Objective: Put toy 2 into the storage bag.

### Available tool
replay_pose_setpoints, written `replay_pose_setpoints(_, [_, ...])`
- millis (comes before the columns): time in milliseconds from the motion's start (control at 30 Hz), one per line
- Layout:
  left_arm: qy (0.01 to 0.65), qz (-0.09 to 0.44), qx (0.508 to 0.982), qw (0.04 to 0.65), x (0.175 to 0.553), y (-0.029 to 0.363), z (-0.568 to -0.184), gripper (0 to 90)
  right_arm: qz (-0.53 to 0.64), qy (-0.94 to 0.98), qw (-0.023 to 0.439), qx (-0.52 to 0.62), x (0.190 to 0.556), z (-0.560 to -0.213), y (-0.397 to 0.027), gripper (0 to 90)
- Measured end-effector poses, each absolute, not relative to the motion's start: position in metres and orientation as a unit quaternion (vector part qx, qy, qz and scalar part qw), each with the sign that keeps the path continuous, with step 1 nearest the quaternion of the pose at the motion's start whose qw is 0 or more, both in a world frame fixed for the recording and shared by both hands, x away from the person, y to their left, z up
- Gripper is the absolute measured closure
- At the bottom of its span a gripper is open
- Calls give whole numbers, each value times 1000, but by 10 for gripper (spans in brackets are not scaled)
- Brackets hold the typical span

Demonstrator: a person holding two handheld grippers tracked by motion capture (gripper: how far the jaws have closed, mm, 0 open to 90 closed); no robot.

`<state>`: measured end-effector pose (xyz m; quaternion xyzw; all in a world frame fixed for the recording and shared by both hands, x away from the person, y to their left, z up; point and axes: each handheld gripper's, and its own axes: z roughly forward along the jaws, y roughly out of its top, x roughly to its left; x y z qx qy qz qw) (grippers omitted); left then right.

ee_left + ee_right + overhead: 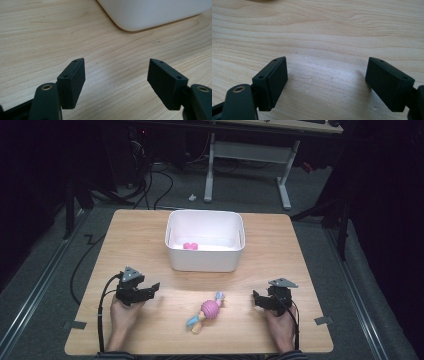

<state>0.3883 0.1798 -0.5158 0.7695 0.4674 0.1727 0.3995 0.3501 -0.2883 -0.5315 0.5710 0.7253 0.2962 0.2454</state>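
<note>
Since the toy [207,311] lies on the table [125,235] between our two grippers, touching neither, we should bring one down over its pink ball, probably the firmest part, though its soft ends are blurry. Both the left gripper [116,75] and right gripper [327,77] stand spread and empty; the white bin [205,255] waits just beyond.

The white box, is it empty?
Not empty. The white box has a small pink thing lying inside, seen from the high view.
</note>
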Motion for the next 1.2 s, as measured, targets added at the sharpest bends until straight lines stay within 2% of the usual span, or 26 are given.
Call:
replay_pose_setpoints(467, [471,196,786,349,397,170,-531,308,298,731,242,564,350,-532,-290,168])
replay_pose_setpoints(733, [468,203,785,351,397,170,-536,302,297,737,237,559,350,-531,-290,165])
replay_pose_setpoints(1200, [474,206,782,349,398,170,-536,269,338,743,227,531,334,-520,-281,255])
